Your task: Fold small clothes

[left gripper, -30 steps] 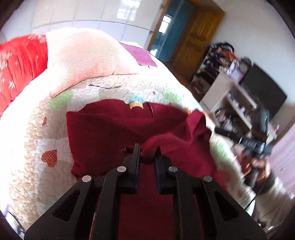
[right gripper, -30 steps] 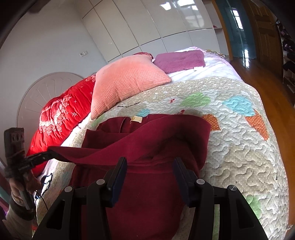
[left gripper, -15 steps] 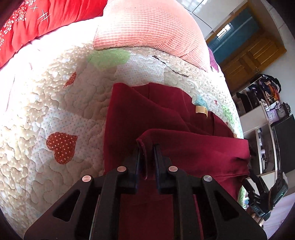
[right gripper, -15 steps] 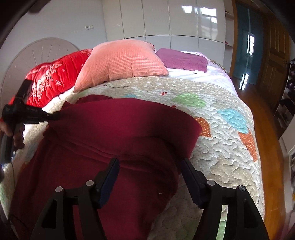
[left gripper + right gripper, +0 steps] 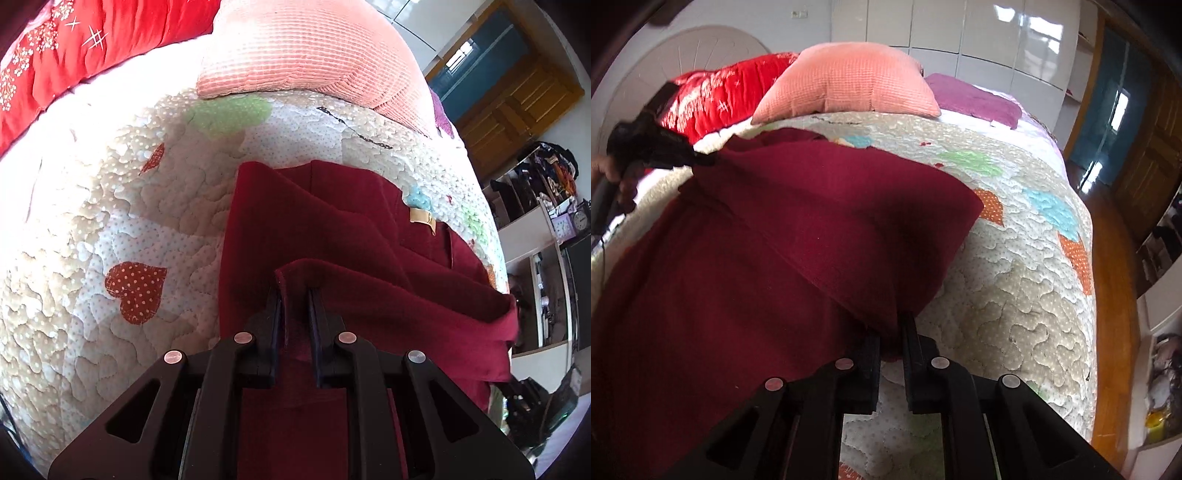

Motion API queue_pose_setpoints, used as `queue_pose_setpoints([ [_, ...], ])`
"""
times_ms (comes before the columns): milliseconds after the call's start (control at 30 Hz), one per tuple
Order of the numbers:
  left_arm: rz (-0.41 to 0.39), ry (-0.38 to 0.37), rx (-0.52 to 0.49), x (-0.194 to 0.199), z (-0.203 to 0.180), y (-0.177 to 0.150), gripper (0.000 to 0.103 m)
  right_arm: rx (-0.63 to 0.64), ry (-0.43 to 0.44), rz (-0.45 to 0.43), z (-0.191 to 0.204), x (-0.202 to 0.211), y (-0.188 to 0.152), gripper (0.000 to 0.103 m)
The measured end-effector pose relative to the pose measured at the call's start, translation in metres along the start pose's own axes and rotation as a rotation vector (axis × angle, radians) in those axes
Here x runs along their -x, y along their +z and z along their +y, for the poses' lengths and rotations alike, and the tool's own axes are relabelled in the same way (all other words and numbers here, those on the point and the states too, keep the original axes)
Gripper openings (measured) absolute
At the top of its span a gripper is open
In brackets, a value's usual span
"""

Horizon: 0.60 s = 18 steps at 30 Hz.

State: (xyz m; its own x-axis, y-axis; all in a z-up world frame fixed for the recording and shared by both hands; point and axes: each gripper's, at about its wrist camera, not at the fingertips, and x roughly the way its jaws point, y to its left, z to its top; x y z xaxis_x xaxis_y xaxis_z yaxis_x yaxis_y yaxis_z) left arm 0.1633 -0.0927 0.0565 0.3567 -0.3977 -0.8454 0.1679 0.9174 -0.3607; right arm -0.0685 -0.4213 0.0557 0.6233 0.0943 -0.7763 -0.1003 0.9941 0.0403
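Note:
A dark red garment (image 5: 332, 240) lies on the quilted bedspread (image 5: 129, 221), its tan neck label (image 5: 421, 216) at the far end. My left gripper (image 5: 294, 295) is shut on a raised edge of the garment. In the right wrist view the garment (image 5: 775, 240) has a folded-over flap lifted above the quilt (image 5: 1015, 258). My right gripper (image 5: 891, 325) is shut on the near corner of that flap. The left gripper (image 5: 690, 158) shows at far left, holding the flap's other corner.
A salmon pillow (image 5: 849, 81), a red pillow (image 5: 709, 96) and a purple cloth (image 5: 971, 99) sit at the head of the bed. The wooden floor (image 5: 1108, 277) and a door lie to the right. Shelves with clutter (image 5: 546, 221) stand beyond the bed.
My right gripper, open before, has closed on the flap's corner. Both grippers have carried the garment's edge toward the neck end, folding the cloth over itself.

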Motion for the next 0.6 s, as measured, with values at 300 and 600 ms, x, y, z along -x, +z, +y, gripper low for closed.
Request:
queue_pose_setpoints([
  [300, -0.035, -0.043, 0.033, 0.015, 0.005, 0.003, 0.026, -0.449, 0.118, -0.133, -0.056, -0.01, 0.04, 0.068],
  [600, -0.014, -0.01, -0.012, 0.003, 0.005, -0.007, 0.032, -0.308, -0.121, 0.001, -0.051, -0.084, 0.071, 0.018],
])
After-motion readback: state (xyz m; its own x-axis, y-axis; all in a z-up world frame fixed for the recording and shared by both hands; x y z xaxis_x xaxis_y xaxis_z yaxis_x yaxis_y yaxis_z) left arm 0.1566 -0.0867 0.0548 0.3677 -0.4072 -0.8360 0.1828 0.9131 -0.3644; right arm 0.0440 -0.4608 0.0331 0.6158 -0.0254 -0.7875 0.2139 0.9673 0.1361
